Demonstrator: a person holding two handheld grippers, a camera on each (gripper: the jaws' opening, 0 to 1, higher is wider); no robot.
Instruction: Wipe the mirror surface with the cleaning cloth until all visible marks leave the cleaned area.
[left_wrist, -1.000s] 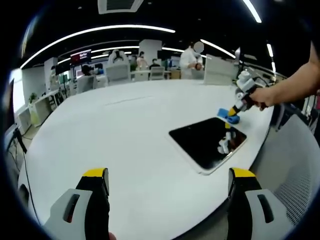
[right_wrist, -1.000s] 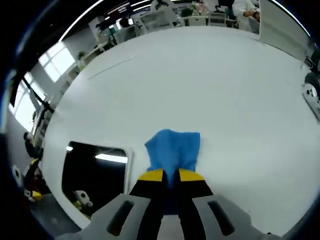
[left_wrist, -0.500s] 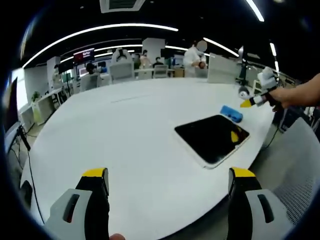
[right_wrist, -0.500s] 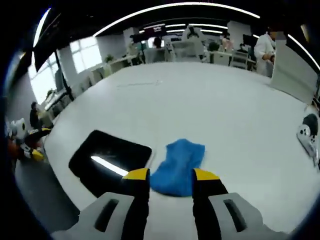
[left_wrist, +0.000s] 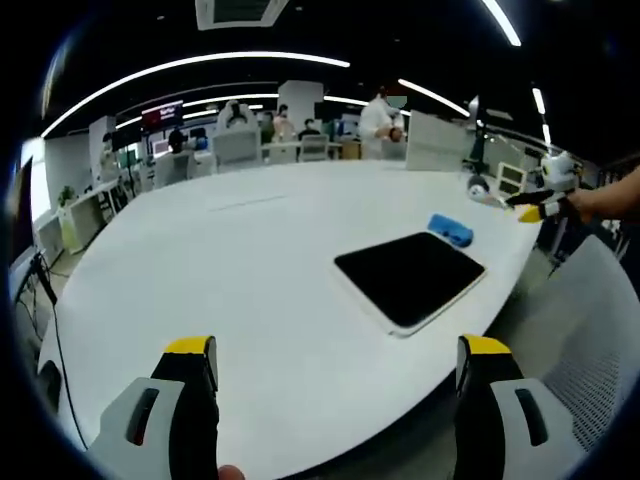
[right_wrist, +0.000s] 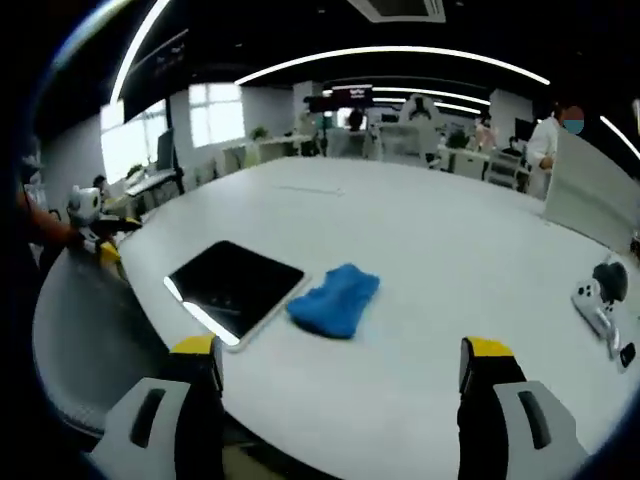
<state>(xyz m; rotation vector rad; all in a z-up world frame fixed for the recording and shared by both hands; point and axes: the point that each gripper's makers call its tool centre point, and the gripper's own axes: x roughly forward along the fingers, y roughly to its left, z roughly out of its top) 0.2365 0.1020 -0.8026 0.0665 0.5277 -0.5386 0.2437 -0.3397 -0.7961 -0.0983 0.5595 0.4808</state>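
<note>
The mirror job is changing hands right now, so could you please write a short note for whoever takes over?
Left gripper: open, empty, held back from the table.
Right gripper: open, empty, off the table edge; it also appears at the far right of the left gripper view.
Mirror: lies flat near the table edge, dark; no marks can be made out from here.
Cloth: crumpled on the table right beside the mirror, not held.
Done: cloth put down, both grippers clear.
Left: check the mirror up close; if marks remain, pick up the cloth and wipe again.

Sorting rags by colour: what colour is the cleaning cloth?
Blue; the cleaning cloth shows best in the right gripper view, beside the mirror.
</note>
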